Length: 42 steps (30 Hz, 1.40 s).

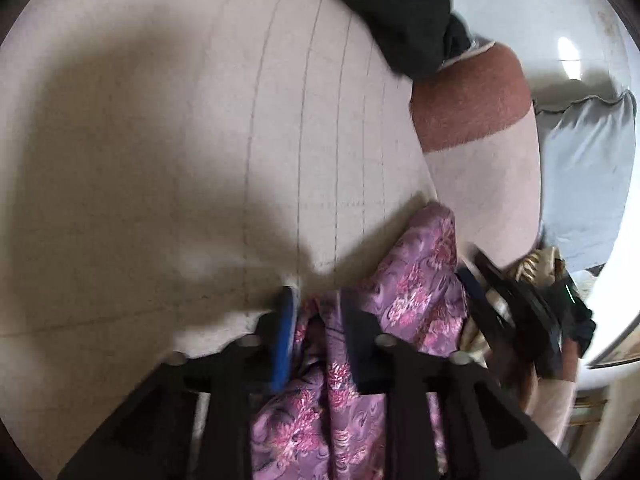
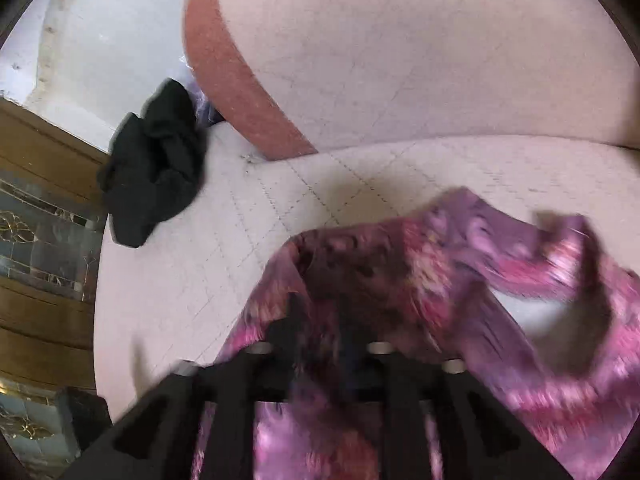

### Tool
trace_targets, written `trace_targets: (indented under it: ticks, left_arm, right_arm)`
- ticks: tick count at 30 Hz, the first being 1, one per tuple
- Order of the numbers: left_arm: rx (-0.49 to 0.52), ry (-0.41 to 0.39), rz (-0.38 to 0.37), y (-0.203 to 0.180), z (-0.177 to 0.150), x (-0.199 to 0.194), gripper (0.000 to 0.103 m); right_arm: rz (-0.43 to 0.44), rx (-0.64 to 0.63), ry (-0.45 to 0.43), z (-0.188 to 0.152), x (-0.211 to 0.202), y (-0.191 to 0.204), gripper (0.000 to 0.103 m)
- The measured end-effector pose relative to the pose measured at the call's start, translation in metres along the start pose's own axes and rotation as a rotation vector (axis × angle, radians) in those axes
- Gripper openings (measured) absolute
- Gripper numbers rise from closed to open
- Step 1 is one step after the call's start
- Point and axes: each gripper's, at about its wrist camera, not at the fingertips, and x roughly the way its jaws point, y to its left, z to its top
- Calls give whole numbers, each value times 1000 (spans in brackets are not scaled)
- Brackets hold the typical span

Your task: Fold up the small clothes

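A purple garment with pink flowers [image 1: 420, 280] lies partly on the cream quilted sofa seat [image 1: 160, 160]. A bunched fold of it fills the gap of my left gripper [image 1: 318, 300], whose blue pad [image 1: 286, 332] presses against the cloth. The right gripper [image 1: 512, 300] shows at the cloth's right side, held by a hand. In the right wrist view the same garment [image 2: 440, 260] is blurred and drapes over my right gripper [image 2: 324, 320], hiding its fingertips. Whether those jaws pinch the cloth I cannot tell.
A crumpled black garment [image 1: 400, 12] [image 2: 156, 168] sits at the seat's edge. The sofa back has a red-brown band [image 1: 468, 96] [image 2: 228, 80]. A grey-blue pillow [image 1: 588, 168] lies on the pale floor, and a wooden cabinet with glass panels [image 2: 40, 220] stands beside the sofa.
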Motion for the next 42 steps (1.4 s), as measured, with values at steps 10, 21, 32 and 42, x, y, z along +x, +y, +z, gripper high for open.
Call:
trace_targets:
  ticks: [10,21,32,42]
  left_arm:
    - [804,-348,291,-160,-165,-67,86]
    - [934,-162,244,-225,-343,-19,89]
    - [918,-89,193,-294,-410,46,90]
    - [990,35,186,-310,-440,80,90]
  right_arm:
    - [129,42,-300,-203,-213,-52,84]
    - [136,448,-547,-275,-318,-190,87]
    - [90,674,-634,-299,-380,-309,94]
    - [296,1176,-680,-357,-348,-419,75]
